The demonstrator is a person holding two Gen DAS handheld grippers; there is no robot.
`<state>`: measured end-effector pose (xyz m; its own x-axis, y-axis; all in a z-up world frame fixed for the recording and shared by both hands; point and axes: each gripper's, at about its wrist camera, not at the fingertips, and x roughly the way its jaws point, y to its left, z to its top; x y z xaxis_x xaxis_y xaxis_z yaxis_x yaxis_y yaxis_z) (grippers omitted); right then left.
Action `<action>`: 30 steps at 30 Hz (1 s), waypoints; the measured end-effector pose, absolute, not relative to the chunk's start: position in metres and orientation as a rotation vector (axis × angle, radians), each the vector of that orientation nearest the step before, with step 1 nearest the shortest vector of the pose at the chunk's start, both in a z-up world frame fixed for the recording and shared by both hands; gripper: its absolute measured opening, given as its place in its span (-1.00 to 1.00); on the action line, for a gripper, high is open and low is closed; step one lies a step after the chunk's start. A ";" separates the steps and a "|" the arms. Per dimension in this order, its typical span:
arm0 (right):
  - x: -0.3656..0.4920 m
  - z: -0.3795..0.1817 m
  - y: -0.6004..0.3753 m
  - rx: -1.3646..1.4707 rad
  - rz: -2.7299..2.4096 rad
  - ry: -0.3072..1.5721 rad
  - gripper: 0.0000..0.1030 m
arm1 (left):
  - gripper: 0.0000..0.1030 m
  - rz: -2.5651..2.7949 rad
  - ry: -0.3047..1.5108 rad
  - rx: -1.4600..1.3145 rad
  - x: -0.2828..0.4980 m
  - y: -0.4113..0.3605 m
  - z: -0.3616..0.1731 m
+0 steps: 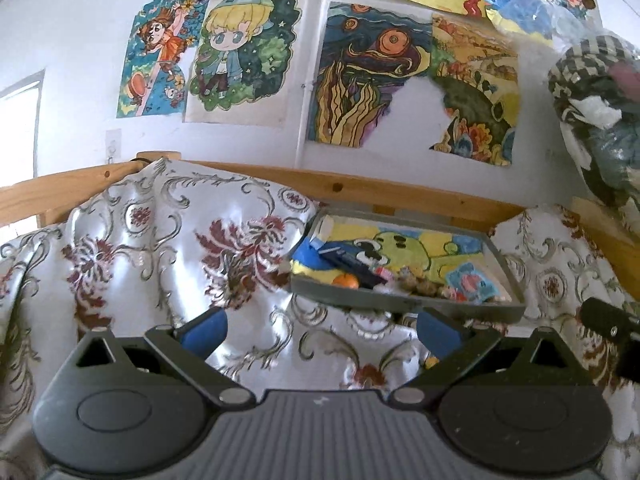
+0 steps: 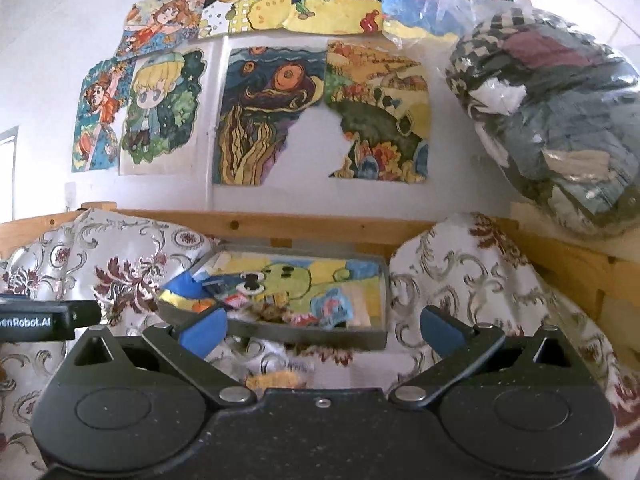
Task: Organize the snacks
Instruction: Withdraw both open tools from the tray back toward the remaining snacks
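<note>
Snacks: small wrapped pieces and a small orange round item piled along near edge of shallow grey tray, beside blue packets
Tray: lined with a yellow-green cartoon drawing, sits on white floral satin cloth, far centre, below wooden rail
Loose snack: yellow packet on cloth, just near of tray
Left gripper: blue-padded fingers apart, nothing between, near of tray
Right gripper: fingers apart, holding nothing, tray's near edge between tips
Wall: coloured drawings
Far right: clear bag of clothes
</note>
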<state>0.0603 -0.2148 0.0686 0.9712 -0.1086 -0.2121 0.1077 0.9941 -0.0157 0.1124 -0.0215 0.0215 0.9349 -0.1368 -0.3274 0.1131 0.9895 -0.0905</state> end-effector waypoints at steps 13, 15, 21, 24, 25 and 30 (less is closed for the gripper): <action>0.028 0.053 -0.204 0.007 -0.109 0.327 0.99 | 0.99 -0.125 0.409 -0.055 0.076 -0.006 0.006; 0.025 0.052 -0.201 0.007 -0.102 0.342 0.99 | 0.99 -0.125 0.436 -0.057 0.072 -0.004 0.003; 0.023 0.048 -0.195 -0.007 -0.083 0.393 0.99 | 0.99 -0.103 0.511 -0.056 0.065 0.000 -0.004; 0.023 0.045 -0.192 -0.015 -0.080 0.420 0.99 | 0.99 -0.089 0.535 -0.041 0.063 -0.002 -0.007; 0.023 0.044 -0.192 -0.017 -0.079 0.430 0.99 | 0.99 -0.089 0.540 -0.036 0.062 -0.002 -0.008; 0.026 0.041 -0.189 -0.026 -0.070 0.473 0.99 | 0.99 -0.093 0.566 -0.018 0.063 -0.006 -0.010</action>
<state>0.0264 -0.1888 0.0405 0.8880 -0.0736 -0.4538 0.0615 0.9972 -0.0416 0.0628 -0.0057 -0.0098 0.8400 -0.0924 -0.5346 0.0826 0.9957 -0.0422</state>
